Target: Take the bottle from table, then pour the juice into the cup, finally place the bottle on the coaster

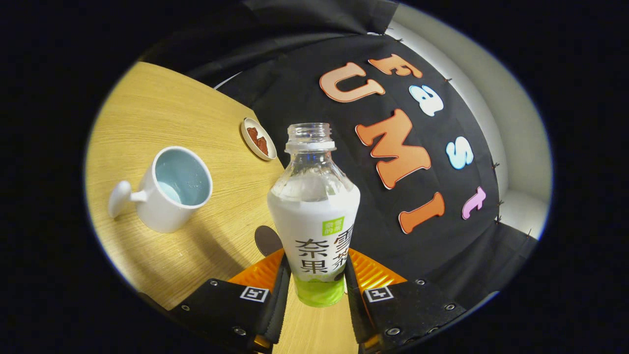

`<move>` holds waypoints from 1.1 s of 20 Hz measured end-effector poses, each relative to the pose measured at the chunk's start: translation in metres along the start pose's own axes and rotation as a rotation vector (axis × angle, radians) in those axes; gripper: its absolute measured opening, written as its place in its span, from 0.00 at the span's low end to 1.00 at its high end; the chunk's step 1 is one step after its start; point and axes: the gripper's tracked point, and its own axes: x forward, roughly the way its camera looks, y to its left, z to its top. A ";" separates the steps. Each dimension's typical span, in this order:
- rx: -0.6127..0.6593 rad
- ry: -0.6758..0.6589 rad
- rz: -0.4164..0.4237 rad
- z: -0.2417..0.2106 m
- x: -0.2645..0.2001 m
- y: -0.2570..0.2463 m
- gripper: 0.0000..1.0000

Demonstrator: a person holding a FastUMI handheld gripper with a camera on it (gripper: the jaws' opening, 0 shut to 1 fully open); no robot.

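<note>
A round light-wood table (162,113) carries everything, its far curved edge meeting the booth's black cloth wall (304,88) with a pale room wall (511,118) beyond. The uncapped bottle (314,216) stands clamped between both fingers of the gripper (314,295), its base cut off by them, with the white cup (169,189) left of it, interior pale blue, handle outward. Near the far edge lies a small coaster (258,139) with indistinct reddish marks, and a dark disc (267,240) peeks behind the bottle, mostly hidden
</note>
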 end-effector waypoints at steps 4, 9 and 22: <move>-0.142 -0.018 -0.036 0.006 0.001 -0.002 0.56; -0.240 -0.014 -0.039 0.003 0.014 0.006 0.56; -0.456 -0.026 -0.064 0.000 0.017 0.004 0.56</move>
